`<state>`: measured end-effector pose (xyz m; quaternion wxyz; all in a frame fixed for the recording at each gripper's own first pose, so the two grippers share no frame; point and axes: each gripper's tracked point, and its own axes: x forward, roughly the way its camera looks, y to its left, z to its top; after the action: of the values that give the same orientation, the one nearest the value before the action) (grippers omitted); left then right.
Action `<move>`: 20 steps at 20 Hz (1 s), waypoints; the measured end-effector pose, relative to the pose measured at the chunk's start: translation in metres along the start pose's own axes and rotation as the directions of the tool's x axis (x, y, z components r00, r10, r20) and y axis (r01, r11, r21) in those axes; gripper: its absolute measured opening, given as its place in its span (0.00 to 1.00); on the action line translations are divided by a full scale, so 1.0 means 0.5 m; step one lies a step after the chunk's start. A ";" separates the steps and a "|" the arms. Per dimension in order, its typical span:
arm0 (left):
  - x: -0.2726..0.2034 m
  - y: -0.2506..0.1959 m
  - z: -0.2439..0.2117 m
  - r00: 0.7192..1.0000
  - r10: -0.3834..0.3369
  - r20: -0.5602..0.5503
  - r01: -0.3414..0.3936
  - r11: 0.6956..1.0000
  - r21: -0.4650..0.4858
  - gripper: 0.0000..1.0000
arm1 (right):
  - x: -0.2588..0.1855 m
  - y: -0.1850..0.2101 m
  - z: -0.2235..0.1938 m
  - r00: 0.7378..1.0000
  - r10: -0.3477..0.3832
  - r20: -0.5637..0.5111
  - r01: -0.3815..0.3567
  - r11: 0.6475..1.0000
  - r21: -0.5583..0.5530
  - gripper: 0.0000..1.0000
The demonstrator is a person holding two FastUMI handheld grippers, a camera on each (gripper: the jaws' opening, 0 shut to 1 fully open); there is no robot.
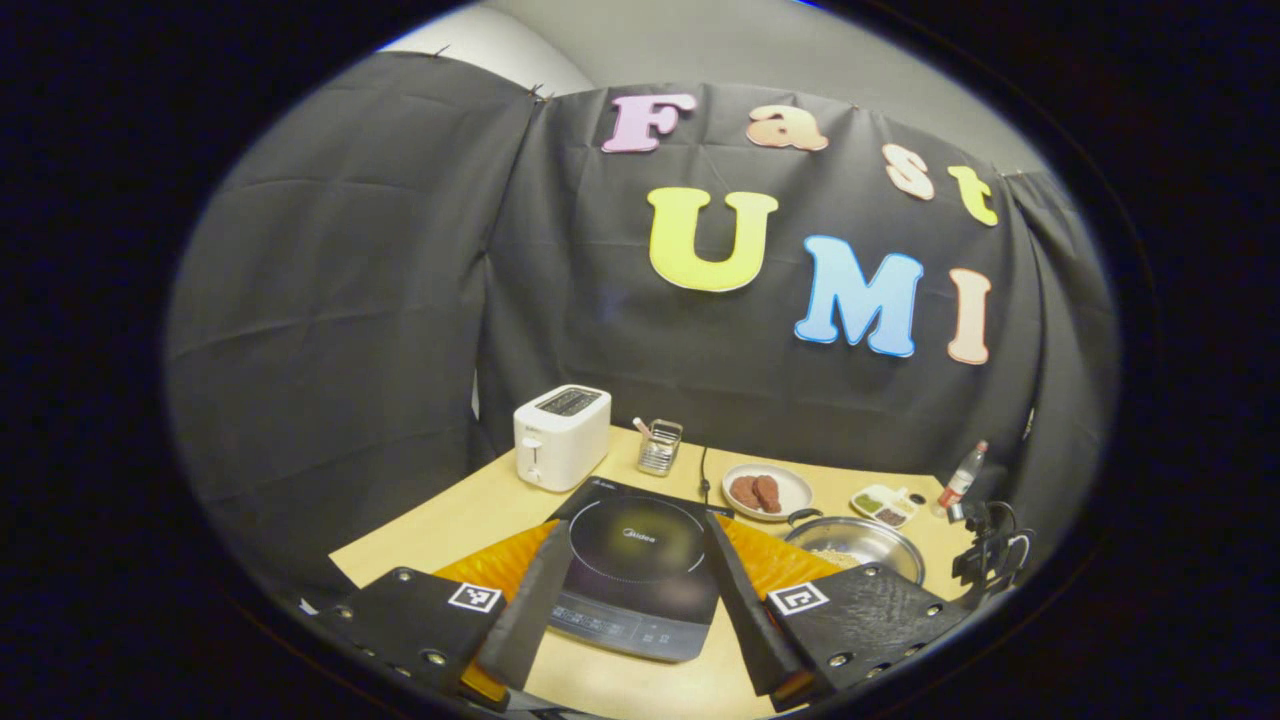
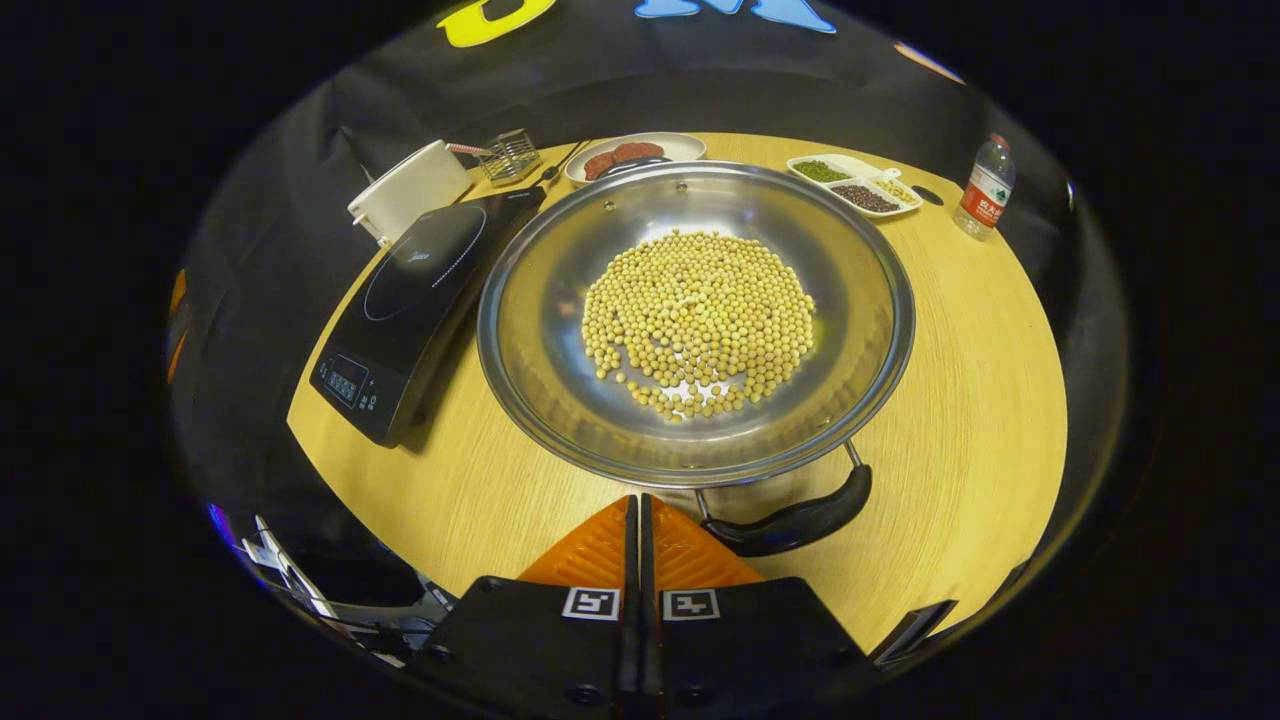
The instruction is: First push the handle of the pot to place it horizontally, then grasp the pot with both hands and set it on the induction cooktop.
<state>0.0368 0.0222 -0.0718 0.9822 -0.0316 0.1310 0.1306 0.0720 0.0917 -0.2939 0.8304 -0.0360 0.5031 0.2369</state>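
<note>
One round steel pot of yellow beans stands on the wooden table, just right of one black induction cooktop. The right gripper has its fingers pressed together, empty, near the black handle; the left gripper is spread wide.

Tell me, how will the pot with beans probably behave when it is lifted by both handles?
The pot looks like stiff, smooth metal, so it may slip. The loose beans would probably roll to one side if it tilts. Its wide, shallow shape suggests lifting both sides evenly.
</note>
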 end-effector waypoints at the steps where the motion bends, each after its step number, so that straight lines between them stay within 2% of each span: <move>1: 0.002 -0.023 0.000 1.000 -0.008 0.000 0.008 1.000 0.009 0.78 | -0.002 -0.002 0.003 1.000 0.018 0.004 -0.018 1.000 0.011 0.02; 4: 0.010 -0.084 0.000 0.999 -0.037 0.000 0.037 0.999 0.035 0.78 | -0.003 -0.024 0.003 1.000 0.027 0.008 -0.027 0.999 0.022 0.01; 5: 0.010 -0.100 -0.005 0.999 -0.046 -0.003 0.046 0.998 0.043 0.81 | -0.004 -0.035 0.006 1.000 0.022 0.011 -0.023 1.000 0.018 0.01; 7: 0.014 -0.130 -0.010 0.998 -0.065 -0.007 0.065 0.996 0.058 0.81 | -0.006 -0.059 0.008 1.000 0.010 0.016 -0.011 1.000 0.016 0.02; 8: 0.014 -0.147 -0.011 0.997 -0.073 -0.007 0.073 0.995 0.068 0.78 | -0.008 -0.074 0.009 1.000 0.001 0.020 -0.002 1.000 0.019 0.02; 9: 0.015 -0.163 -0.009 0.997 -0.083 -0.006 0.083 0.994 0.077 0.81 | -0.010 -0.088 0.012 1.000 -0.006 0.025 0.005 1.000 0.025 0.02; 12: 0.019 -0.199 -0.011 0.994 -0.108 -0.008 0.109 0.990 0.094 0.78 | -0.017 -0.126 0.024 0.999 -0.019 0.039 0.016 0.997 0.070 0.02; 13: 0.024 -0.208 -0.016 0.993 -0.114 -0.014 0.115 0.989 0.096 0.81 | -0.019 -0.139 0.030 0.999 -0.021 0.044 0.017 0.996 0.087 0.02; 20: 0.041 -0.257 -0.015 0.993 -0.118 -0.028 0.120 0.988 0.096 0.78 | -0.017 -0.215 0.042 0.998 -0.054 0.040 0.049 0.990 0.131 0.02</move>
<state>0.0881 -0.0971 -0.0807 0.9871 0.0070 0.1461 0.0646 0.1322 -0.0004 -0.2953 0.8474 0.0105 0.4983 0.1828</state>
